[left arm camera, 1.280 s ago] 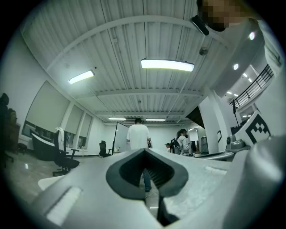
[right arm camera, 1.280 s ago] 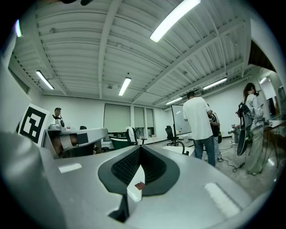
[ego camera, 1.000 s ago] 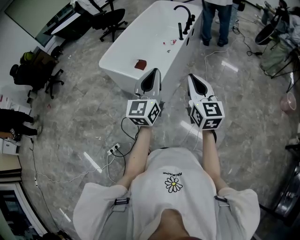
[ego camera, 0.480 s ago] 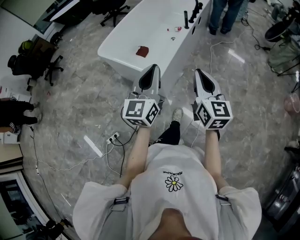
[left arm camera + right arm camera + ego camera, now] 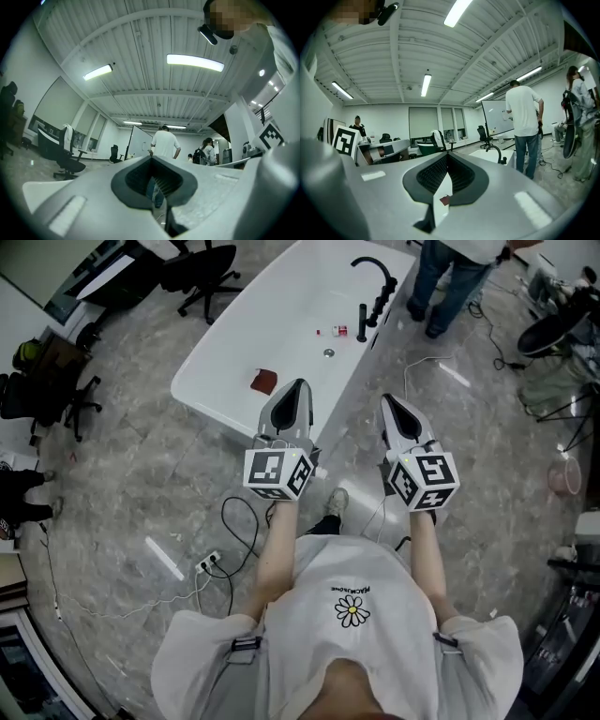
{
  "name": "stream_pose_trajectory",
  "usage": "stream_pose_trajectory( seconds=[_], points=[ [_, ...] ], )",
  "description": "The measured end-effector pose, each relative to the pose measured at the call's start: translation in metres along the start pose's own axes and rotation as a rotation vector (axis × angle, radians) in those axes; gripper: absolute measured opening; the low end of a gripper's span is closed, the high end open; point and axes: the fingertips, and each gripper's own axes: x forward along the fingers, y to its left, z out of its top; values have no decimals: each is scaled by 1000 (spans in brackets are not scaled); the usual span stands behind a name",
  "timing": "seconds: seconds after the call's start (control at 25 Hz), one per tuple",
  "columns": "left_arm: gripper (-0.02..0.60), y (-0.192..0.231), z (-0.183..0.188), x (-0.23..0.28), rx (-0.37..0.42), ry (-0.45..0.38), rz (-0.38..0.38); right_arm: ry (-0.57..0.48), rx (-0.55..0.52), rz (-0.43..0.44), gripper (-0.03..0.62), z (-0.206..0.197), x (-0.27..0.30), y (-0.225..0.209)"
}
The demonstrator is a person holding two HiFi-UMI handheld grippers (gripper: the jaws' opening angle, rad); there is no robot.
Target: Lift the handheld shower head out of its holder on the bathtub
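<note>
Since 0.5 s earlier, the white freestanding bathtub (image 5: 281, 315) had slid lower in the head view, so its black gooseneck tap (image 5: 372, 266) showed whole. The left tool (image 5: 298, 388) hung against the bathtub's near corner, jaws clenched together on nothing. The right tool (image 5: 387, 401) hovered over the grey marble floor (image 5: 141, 474) just beside the bathtub's long side, likewise clenched and empty. The slim black handheld shower head (image 5: 363, 322) stood upright in its holder on that long rim, near the tap and well apart from both tools. 1 dark red rag (image 5: 263, 381) lay inside the bathtub toward its near end. A person in blue jeans (image 5: 448, 273) stood beyond the tap end.
</note>
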Motion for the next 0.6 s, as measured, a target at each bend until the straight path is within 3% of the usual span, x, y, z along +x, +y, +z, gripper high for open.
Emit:
stream_pose_trajectory(
  seconds=[0.24,0.6],
  points=[
    [2,40,-11,77,-40,-7,-18,91,-48,-40,20,-10,58,-42],
    [1,68,-39,139,-81,40,-13,145,-45,-67,35,-17,120,-91]
  ],
)
